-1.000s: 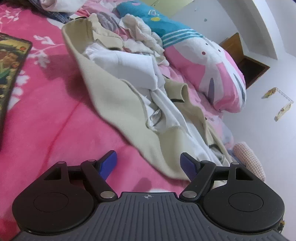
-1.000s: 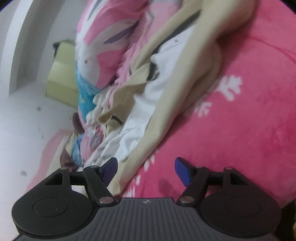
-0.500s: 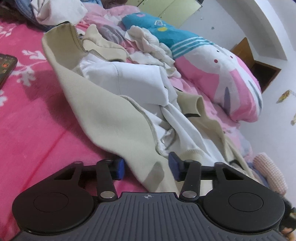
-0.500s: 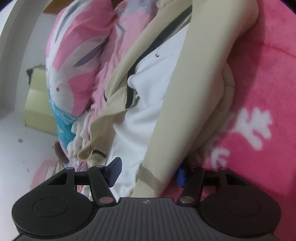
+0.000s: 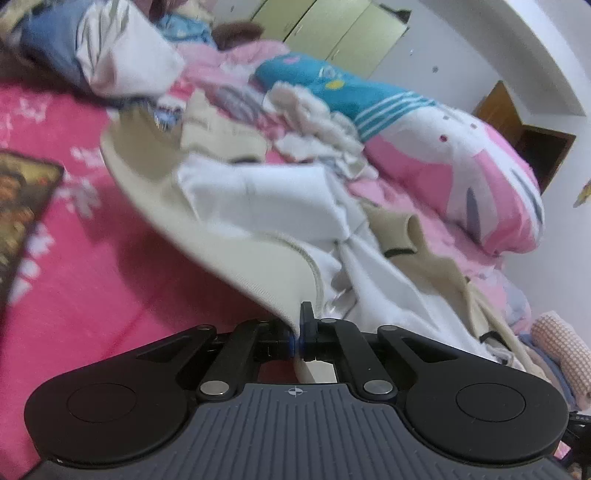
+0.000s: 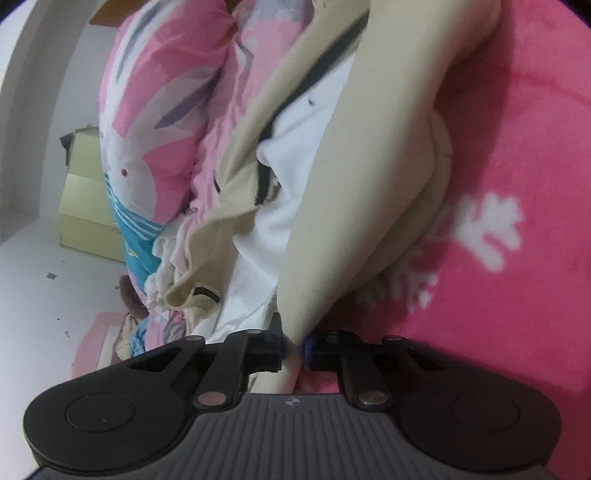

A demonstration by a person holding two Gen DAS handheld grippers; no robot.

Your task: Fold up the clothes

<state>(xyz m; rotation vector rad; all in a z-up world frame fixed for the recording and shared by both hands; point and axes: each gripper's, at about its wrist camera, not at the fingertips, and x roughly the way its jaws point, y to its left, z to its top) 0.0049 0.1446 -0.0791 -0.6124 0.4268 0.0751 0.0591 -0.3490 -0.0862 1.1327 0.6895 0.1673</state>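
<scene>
Jaws pinched on the beige garment (image 5: 229, 236): the left gripper (image 5: 298, 334) grips its hem over the pink blanket (image 5: 92, 288), a dark book (image 5: 22, 206) alongside. The right gripper (image 6: 293, 347) clamps another edge; only there shows a yellow box (image 6: 86, 206).

Bed: you see a pink flowered blanket (image 5: 92, 266) covering it.
Pillow: pink, white and blue (image 5: 454, 158), along the bed's far edge.
Cabinets: pale green (image 5: 332, 33), behind the bed.
Picture: dark framed panel (image 5: 22, 206) at the bed's left edge.

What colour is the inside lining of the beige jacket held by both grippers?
White; the lining of the beige jacket shows best in the left wrist view.
</scene>
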